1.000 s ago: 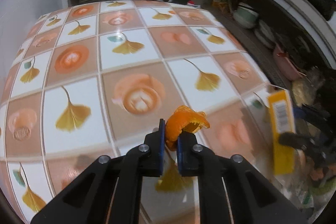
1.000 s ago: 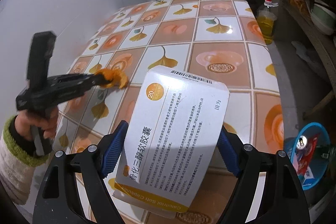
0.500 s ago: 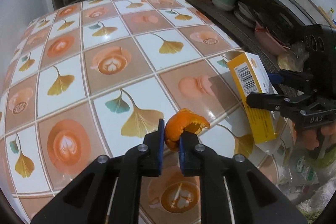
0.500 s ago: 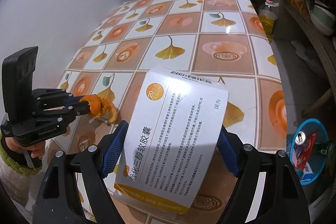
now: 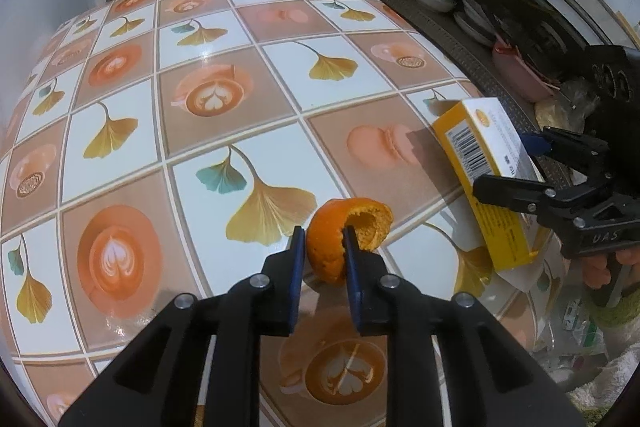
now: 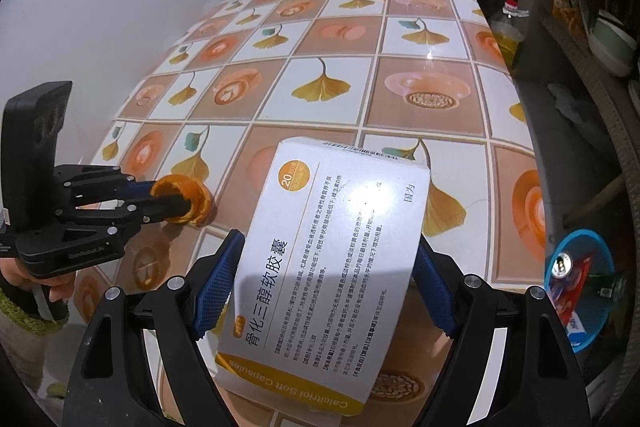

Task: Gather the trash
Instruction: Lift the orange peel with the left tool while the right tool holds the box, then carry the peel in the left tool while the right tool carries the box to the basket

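Glossy bench (image 5: 248, 131) with ginkgo-and-latte squares, cluttered shelves behind, left tongs (image 5: 322, 251) easing apart around curled orange peel (image 5: 344, 231), right tongs (image 6: 320, 291) gripping flat cardboard capsule box (image 6: 332, 259)

Bright daylight, glare on the glossy tabletop (image 5: 248, 95), fisheye-warped dark edges.

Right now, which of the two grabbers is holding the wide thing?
The right gripper. Its jaws stand far apart, clamped on the sides of the white and yellow medicine box. The left gripper has narrow jaws, just opening, with the orange peel between them.
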The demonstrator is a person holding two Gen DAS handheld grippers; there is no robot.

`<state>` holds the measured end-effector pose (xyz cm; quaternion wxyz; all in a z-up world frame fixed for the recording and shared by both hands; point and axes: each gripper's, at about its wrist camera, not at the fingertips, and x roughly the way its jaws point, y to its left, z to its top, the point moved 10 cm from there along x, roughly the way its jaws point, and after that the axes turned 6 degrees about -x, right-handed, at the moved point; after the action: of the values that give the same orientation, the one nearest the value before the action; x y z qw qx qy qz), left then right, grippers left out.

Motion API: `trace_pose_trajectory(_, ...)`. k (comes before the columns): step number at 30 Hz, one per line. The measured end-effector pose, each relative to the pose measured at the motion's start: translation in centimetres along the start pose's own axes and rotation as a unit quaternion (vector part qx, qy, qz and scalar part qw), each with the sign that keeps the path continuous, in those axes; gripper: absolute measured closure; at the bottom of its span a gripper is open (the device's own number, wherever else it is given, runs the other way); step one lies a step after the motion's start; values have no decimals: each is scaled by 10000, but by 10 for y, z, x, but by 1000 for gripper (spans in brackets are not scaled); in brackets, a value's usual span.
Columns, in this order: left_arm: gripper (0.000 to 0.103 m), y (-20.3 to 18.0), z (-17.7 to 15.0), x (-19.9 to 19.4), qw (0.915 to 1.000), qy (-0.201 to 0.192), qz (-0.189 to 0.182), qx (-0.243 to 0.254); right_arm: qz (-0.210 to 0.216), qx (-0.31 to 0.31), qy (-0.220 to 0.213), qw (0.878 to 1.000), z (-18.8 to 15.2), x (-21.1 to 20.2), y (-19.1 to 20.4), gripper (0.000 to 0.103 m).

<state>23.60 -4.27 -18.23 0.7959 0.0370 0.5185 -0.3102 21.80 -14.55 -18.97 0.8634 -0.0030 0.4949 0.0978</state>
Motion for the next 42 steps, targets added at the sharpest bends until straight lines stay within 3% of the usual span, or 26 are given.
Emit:
trace_pose_trajectory(9, 87, -2, 0, -1, 9996, -129, 177, 164, -26, -21, 114, 9999, -6, -1, 0, 19)
trace_pose_trajectory(22, 93, -2, 3, -4, 9990, -303, 274, 153, -122, -250, 263, 9993, -21, 5, 8, 20)
trace_pose_trajectory(31, 94, -5, 4, -13, 9991, -370, 185, 0, -22, -135, 93, 9999, -21, -1, 7, 26)
trace_pose_trajectory(42, 94, -34, 28, -33, 9978, -655, -64, 114, 396, 513, -376, 9972, -17, -31, -11, 30)
